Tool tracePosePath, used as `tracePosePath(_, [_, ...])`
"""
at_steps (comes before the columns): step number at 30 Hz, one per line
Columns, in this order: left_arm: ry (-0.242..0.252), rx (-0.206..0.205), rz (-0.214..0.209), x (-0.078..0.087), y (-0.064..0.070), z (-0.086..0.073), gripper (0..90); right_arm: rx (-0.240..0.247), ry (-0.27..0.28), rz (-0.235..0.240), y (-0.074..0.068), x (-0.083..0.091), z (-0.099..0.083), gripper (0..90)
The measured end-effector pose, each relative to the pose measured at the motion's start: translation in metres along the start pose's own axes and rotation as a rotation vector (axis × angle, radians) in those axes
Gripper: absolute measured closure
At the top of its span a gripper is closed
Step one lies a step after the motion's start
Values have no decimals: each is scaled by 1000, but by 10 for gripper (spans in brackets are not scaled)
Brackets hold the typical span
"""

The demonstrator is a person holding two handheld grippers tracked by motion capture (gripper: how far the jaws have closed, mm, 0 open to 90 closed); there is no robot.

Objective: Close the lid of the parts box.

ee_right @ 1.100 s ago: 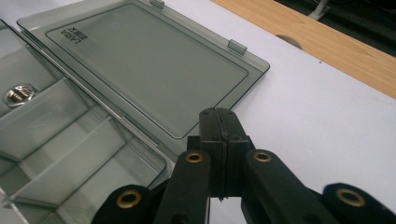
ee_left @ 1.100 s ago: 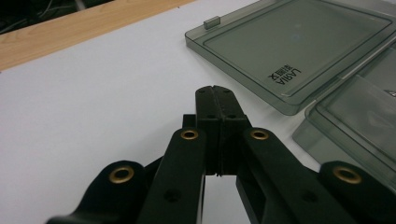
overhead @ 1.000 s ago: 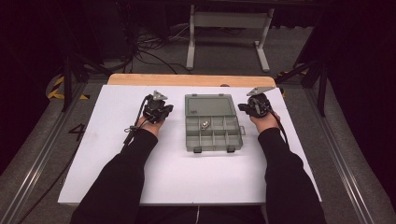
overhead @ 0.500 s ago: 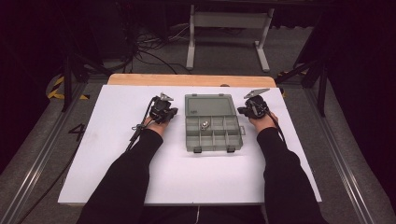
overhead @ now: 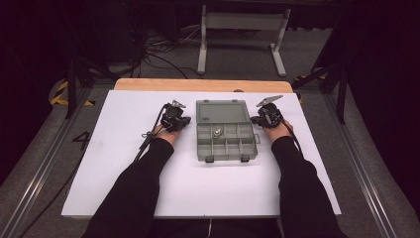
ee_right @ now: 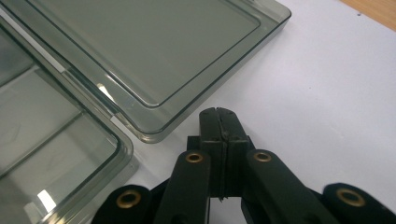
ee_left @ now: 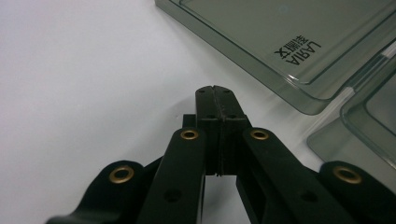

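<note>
On the white counter (overhead: 124, 163), with the open box (overhead: 225, 141) lying flat between both empty, fully closed hand-held grippers, left (ee_left: 215, 89) and right (ee_right: 217, 112), slide under the lid's (ee_right: 154, 51) side edges evenly and lift together.

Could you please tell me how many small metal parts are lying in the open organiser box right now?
1: a small metal part lies in a compartment of the upper row of the organiser box, second from the left. Tinier pieces could escape notice.
</note>
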State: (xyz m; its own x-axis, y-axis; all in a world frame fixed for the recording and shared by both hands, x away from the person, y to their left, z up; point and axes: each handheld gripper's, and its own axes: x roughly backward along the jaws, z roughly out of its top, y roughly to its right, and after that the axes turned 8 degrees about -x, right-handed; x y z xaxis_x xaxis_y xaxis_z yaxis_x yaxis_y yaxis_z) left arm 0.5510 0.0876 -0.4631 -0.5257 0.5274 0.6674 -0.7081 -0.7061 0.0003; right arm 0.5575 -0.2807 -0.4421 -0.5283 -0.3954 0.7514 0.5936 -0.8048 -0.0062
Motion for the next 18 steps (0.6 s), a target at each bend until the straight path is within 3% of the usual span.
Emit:
tracePosePath(14, [-36,-35,-28,-9,9,13,900,30,6,10,-1,-1,0,900])
tracePosePath(18, [-56,-8,-42,-9,7,16,900,32,8,20,0,-1,0,900])
